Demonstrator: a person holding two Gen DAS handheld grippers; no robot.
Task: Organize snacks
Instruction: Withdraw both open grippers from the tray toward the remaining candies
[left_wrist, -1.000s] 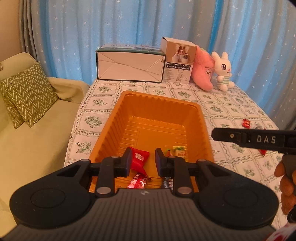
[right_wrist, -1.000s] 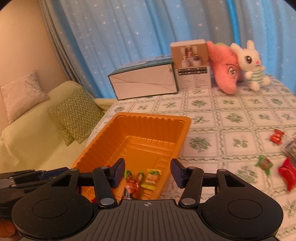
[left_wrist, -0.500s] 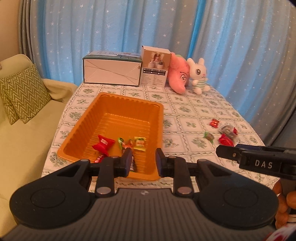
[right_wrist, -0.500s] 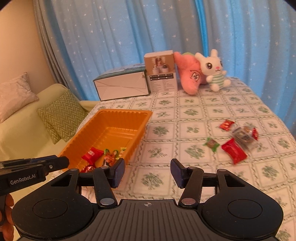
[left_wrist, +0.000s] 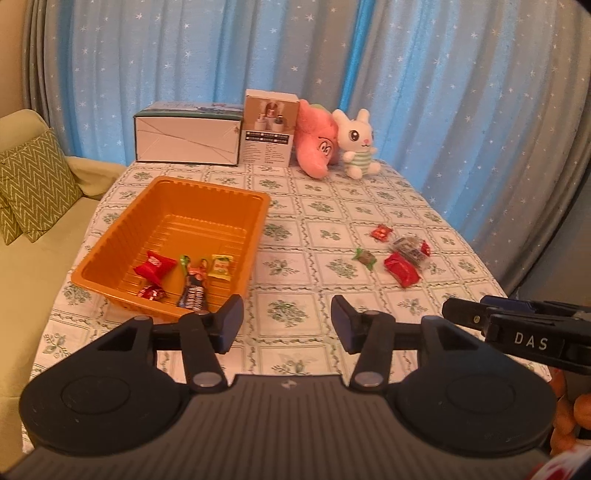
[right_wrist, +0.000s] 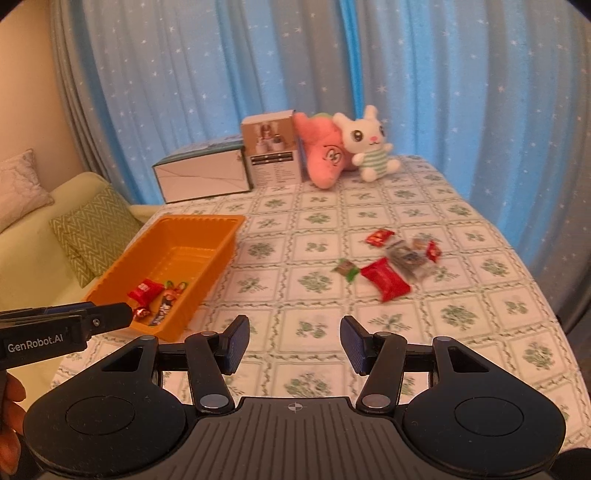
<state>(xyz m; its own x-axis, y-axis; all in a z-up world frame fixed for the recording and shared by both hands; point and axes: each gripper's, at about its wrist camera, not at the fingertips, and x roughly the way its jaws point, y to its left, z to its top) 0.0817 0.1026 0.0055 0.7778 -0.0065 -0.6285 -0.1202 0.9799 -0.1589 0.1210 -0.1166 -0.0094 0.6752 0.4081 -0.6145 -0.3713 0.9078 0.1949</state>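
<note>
left hand-held gripper jaws opening, nothing between them; right hand-held gripper jaws apart, empty; orange ribbed plastic tray on floral-cloth desk, wrapped snacks inside; loose red and green snack packets right of tray

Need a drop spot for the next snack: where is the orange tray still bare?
The orange tray is bare over its far half, toward the white box. Its near end is crowded: red candy, yellow candy and dark wrappers.
</note>
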